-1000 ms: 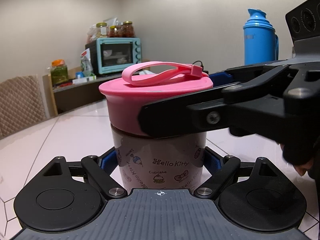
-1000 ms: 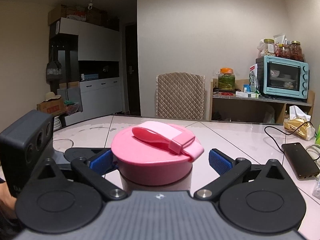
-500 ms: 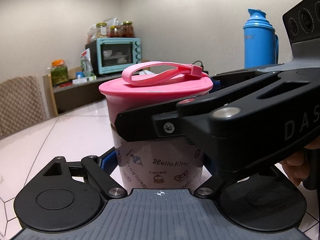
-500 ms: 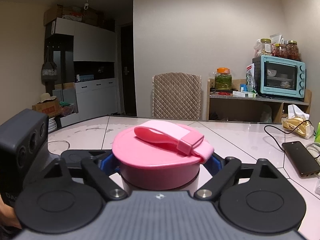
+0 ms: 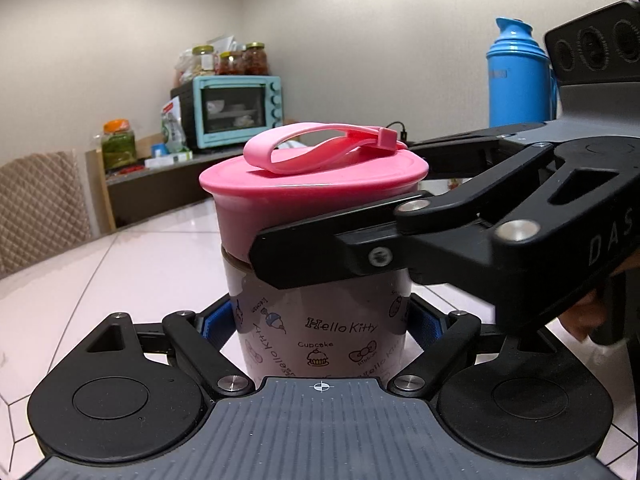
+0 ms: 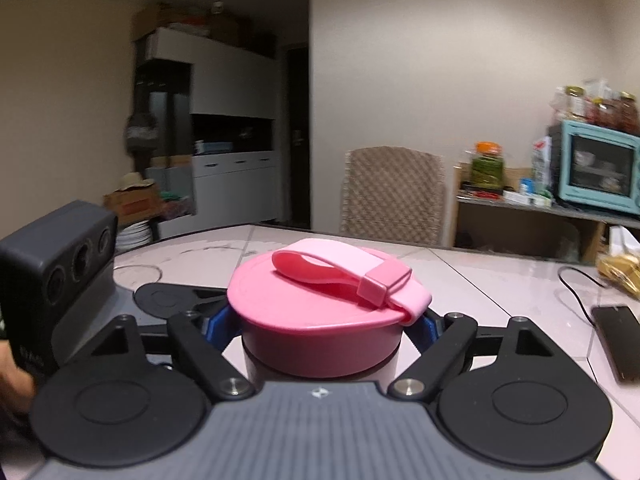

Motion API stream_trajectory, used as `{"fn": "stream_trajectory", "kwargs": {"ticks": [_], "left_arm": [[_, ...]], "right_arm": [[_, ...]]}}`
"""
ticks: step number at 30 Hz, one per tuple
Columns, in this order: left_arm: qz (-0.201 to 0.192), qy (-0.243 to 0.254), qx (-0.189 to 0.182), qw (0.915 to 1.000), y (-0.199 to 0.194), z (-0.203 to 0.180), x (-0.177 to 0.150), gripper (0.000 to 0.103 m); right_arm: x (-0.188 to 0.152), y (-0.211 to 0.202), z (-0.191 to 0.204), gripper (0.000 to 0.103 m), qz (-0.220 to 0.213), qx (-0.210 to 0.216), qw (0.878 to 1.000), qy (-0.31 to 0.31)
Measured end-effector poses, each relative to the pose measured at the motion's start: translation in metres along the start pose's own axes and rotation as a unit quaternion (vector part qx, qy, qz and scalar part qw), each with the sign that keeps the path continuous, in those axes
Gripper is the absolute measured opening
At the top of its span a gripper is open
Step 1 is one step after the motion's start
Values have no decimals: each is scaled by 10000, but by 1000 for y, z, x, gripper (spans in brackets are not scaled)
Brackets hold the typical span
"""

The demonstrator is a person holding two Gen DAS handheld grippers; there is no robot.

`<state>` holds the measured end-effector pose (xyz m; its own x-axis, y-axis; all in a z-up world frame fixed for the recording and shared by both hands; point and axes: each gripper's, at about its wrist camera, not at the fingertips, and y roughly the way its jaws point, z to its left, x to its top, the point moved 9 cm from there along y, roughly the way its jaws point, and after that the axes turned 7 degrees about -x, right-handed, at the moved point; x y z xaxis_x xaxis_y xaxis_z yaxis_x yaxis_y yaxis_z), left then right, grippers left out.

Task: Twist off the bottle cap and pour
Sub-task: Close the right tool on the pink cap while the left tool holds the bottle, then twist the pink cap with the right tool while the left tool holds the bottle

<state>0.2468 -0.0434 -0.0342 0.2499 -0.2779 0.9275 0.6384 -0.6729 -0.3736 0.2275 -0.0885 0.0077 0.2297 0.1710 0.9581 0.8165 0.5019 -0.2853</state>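
A Hello Kitty bottle [image 5: 320,332] with a wide pink cap [image 5: 280,200] and a pink strap loop [image 5: 320,148] stands upright on the white table. My left gripper [image 5: 320,320] is shut on the bottle's body, blue pads against both sides. My right gripper [image 6: 320,328] is shut on the pink cap [image 6: 316,336], coming in from the right in the left wrist view, where one black finger [image 5: 332,252] crosses the cap's lower edge. The bottle's base is hidden.
A blue thermos [image 5: 518,80] stands behind at the right. A teal toaster oven [image 5: 232,110] with jars sits on a back shelf. A phone [image 6: 618,340] and a cable lie on the table [image 6: 500,280]. A quilted chair [image 6: 394,196] stands beyond the table.
My right gripper went from open around the cap to shut on it, then turned with the cap; the strap clip has rotated and the right view has swung.
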Motion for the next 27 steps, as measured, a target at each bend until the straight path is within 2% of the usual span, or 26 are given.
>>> {"fn": "stream_trajectory", "kwargs": {"ticks": [7, 11, 14, 17, 21, 23, 26, 27], "left_arm": [[-2, 3, 1, 10000, 1, 2, 1, 90], [-6, 1, -1, 10000, 0, 1, 0, 90], [-6, 6, 1, 10000, 0, 0, -1, 90], [-14, 2, -8, 10000, -1, 0, -1, 90], [-16, 2, -11, 10000, -2, -2, -2, 90], [-14, 4, -9, 10000, -1, -2, -2, 90], [-14, -4, -8, 10000, -2, -2, -3, 90], [-14, -2, -7, 10000, -3, -2, -3, 90]], "right_arm": [[2, 1, -10, 85, 10, 950, 9949, -323], [5, 1, -17, 85, 30, 1641, 9852, -497], [8, 3, -22, 85, 66, 2236, 9725, -650], [11, 2, -23, 85, 59, 2529, 9647, -729], [14, 0, -21, 85, 40, 2725, 9588, -797], [17, -1, -19, 85, 39, 2695, 9596, -803], [20, -8, -17, 87, 40, 2410, 9676, -757], [20, -10, -17, 94, 35, 2260, 9713, -736]]}}
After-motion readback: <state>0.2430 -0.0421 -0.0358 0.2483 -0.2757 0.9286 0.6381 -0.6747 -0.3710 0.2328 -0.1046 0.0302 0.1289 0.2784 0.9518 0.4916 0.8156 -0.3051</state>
